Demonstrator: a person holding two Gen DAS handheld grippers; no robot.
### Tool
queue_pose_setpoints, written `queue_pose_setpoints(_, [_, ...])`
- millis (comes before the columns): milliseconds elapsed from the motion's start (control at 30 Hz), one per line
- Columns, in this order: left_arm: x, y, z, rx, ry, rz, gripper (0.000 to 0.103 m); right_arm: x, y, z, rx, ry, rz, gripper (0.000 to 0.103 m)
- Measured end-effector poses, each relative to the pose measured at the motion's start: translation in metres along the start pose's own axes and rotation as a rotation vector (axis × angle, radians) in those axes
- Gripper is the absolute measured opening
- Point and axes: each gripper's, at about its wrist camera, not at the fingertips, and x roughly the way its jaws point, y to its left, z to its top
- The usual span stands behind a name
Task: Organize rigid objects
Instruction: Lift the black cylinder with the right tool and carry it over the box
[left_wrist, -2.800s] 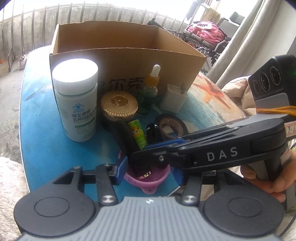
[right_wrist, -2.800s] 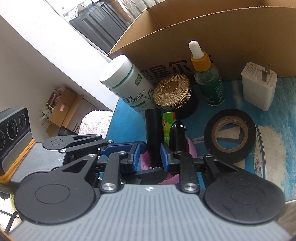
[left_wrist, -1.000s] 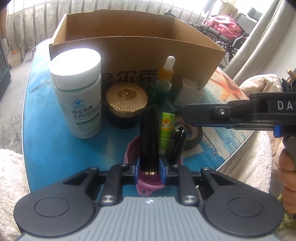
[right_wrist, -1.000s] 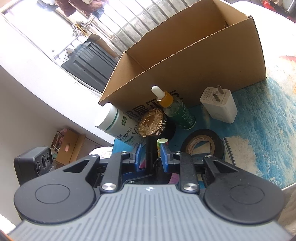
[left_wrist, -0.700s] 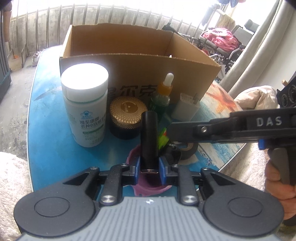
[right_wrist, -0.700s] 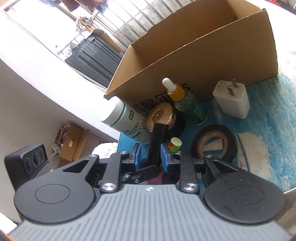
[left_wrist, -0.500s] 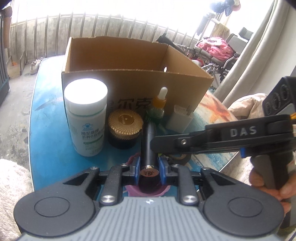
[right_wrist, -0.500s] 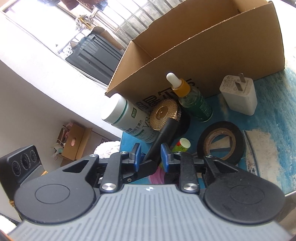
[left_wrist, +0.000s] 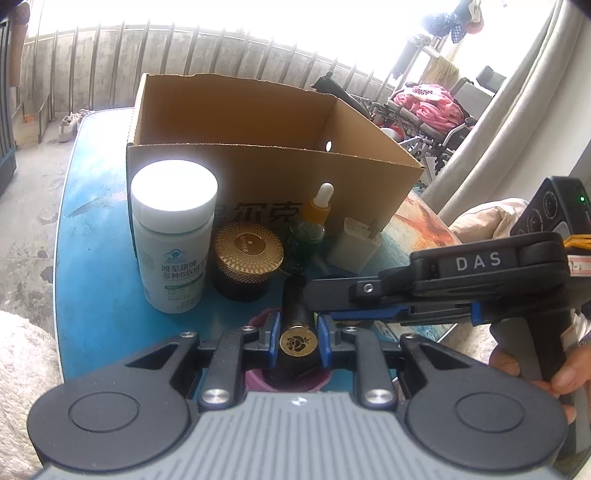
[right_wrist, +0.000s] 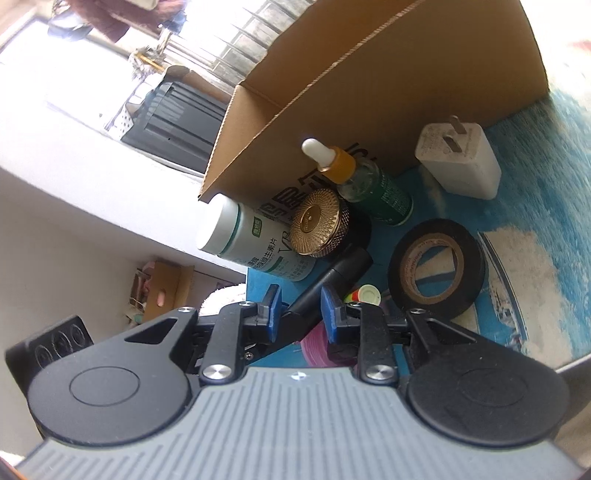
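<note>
A black tube (left_wrist: 293, 299) with a gold rose-stamped end (left_wrist: 298, 341) lies tilted between my two grippers, above a pink cup (left_wrist: 258, 319). My left gripper (left_wrist: 295, 332) is shut on the tube's gold end. Coming in from the right, my right gripper (left_wrist: 310, 293) is shut on the tube farther along. In the right wrist view the tube (right_wrist: 332, 280) crosses slantwise between the right gripper's (right_wrist: 301, 308) blue pads. A green lip balm (right_wrist: 365, 295) stands in the pink cup (right_wrist: 314, 347). An open cardboard box (left_wrist: 258, 173) stands behind.
On the blue table (left_wrist: 99, 266) in front of the box stand a white pill bottle (left_wrist: 173, 236), a gold-lidded jar (left_wrist: 247, 258), a dropper bottle (left_wrist: 310, 229) and a white charger (left_wrist: 354, 247). A black tape roll (right_wrist: 436, 266) lies right of the cup. A hand (left_wrist: 524, 369) holds the right gripper.
The black tube went from upright in the cup to tilted away, its gold end now facing the left camera. Both grippers stayed shut on it, and the right one has rolled.
</note>
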Motion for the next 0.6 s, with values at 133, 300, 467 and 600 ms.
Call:
queue_pose_setpoints(133, [0.001,0.009,0.001,-0.045,-0.003,-0.035,0.022,0.005,-0.015,0.007,0.142,0.042,0.037,0.026])
queue_pose_setpoints(300, [0.003,0.024,0.002,-0.114,-0.011,-0.093,0.022,0.013,-0.021,0.013,0.242,0.08,0.048,0.03])
queue_pose_setpoints(467, [0.005,0.037,0.006,-0.165,-0.025,-0.134,0.022,0.021,-0.027,0.017,0.337,0.104,0.057,0.039])
queue_pose_setpoints(600, [0.007,0.045,0.005,-0.198,-0.036,-0.166,0.022,0.024,-0.028,0.017,0.385,0.112,0.057,0.042])
